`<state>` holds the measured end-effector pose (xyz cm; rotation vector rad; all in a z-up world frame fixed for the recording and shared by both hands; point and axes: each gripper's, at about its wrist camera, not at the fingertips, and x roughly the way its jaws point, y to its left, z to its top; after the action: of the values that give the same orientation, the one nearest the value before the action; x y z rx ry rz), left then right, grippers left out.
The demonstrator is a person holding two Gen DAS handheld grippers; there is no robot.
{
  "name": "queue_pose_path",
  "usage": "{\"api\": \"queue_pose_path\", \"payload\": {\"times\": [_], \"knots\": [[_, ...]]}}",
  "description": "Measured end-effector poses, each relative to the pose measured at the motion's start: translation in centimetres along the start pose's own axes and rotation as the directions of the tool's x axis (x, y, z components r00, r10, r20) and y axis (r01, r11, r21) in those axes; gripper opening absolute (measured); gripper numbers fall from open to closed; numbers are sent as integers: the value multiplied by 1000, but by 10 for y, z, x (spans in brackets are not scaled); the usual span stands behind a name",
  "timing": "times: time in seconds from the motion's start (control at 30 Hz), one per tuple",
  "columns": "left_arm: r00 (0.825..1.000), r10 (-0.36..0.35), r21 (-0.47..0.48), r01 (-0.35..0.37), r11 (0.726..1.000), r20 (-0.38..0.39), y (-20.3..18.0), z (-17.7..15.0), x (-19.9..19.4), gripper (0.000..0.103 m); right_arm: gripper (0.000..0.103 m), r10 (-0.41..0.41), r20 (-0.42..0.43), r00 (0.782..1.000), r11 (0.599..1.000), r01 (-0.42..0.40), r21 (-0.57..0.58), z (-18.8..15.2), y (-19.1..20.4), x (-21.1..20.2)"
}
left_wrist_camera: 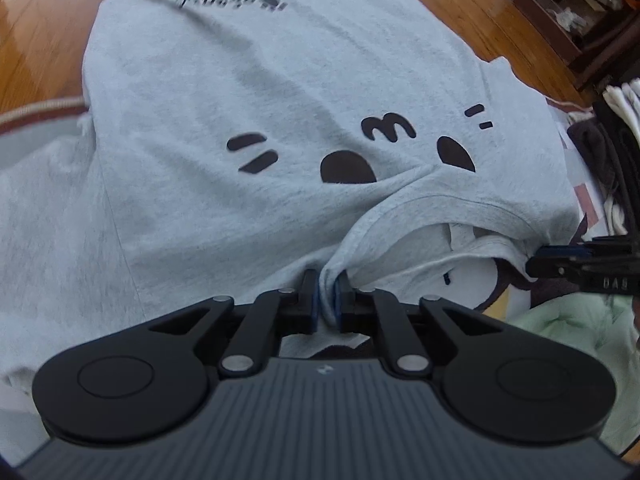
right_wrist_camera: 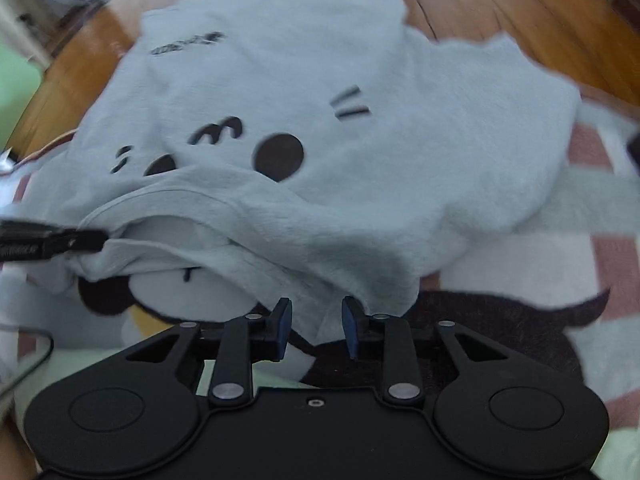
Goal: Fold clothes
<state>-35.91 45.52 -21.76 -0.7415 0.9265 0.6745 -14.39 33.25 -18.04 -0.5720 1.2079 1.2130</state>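
T-shirt (left_wrist_camera: 260,92), grey with a dark cartoon face print, lies spread over a patterned blanket (right_wrist_camera: 560,264) and hangs toward the wooden floor (left_wrist_camera: 36,40). Your left claw (left_wrist_camera: 327,300) is clamped on a bunched fold at the collar. Your right claw (right_wrist_camera: 317,326) stands apart, the shirt's shoulder edge lying between its pads. Dark lettering near the hem is too blurred to read. Only the left wrist view shows the shelf (left_wrist_camera: 576,20) of clutter; only the right view shows the blanket's pink and white checks.
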Motion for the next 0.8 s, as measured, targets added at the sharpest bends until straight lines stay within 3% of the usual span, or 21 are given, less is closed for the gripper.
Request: {"api": "queue_pose_path", "payload": {"times": [0.03,0.2,0.3,0.4,0.47,0.5,0.57,0.63,0.73,0.8], "knots": [[1000,-4,26,4,1000,23,-4,-2,-8,5,4,16,1,1000,1000,-16,16,0,-3,0],[988,-132,75,126,989,81,-17,-31,-69,5,1,60,96,994,996,-53,-73,-8,-9,-38],[995,-93,103,95,990,-21,-25,-57,-60,5,1,71,85,994,987,-58,-149,-16,-18,-59],[990,-24,144,44,989,-141,-31,-65,-30,6,1,19,55,998,979,-7,-202,-23,-26,-58],[988,22,165,4,986,-155,-35,-62,-19,8,2,28,53,998,979,-17,-201,-26,-26,-53],[988,21,173,6,985,-156,-38,-61,-17,10,7,39,58,998,980,-27,-196,-26,-26,-51],[989,2,205,29,978,-148,-46,-61,-18,26,9,76,88,993,983,-60,-175,-25,-20,-48],[989,11,240,24,970,-144,-53,-66,-19,32,17,88,111,990,981,-67,-183,-22,-10,-43],[989,30,247,7,969,-145,-54,-68,-18,32,24,25,108,994,961,5,-275,-18,6,-30],[989,29,232,5,973,-142,-52,-67,-18,32,33,-65,104,992,940,96,-326,-16,14,-17]]}}
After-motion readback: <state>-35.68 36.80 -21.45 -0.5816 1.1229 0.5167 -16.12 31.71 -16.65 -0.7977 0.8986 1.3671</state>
